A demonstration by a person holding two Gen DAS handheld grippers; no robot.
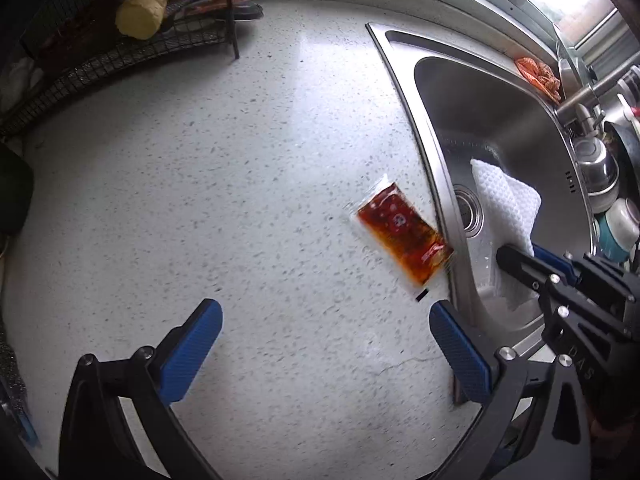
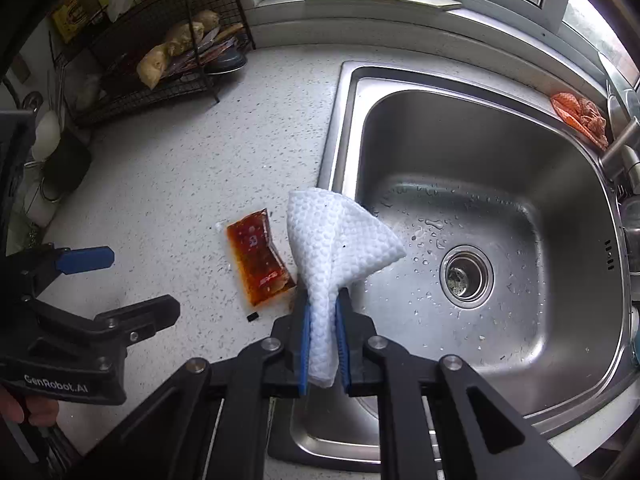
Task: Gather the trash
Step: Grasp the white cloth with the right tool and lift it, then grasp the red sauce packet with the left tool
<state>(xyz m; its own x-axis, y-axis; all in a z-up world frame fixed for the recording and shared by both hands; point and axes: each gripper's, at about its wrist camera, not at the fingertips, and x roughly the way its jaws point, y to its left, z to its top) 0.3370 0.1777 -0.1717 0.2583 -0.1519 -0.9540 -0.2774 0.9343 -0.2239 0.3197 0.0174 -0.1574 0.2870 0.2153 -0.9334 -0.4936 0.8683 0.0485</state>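
Jaws of the right gripper were clamped on a white paper towel, which fanned upward out of the blue pads over the left rim of the sink. Its lower end hung out behind the pads. Jaws of the left gripper stood wide apart with nothing between them, above the speckled bench.

Just beyond the towel, a sauce packet lay flat on the bench beside the sink's edge; in the right wrist view its long axis ran from upper left to lower right, the lower end nearest the sink. A small black scrap lay just below it.

Inside the steel basin there were only water drops and the drain. An orange cloth sat on the far right ledge.

Farther back left, a wire rack held ginger roots and some packets, too crowded to tell apart. Dishes at the right edge of the left wrist view were cut off.
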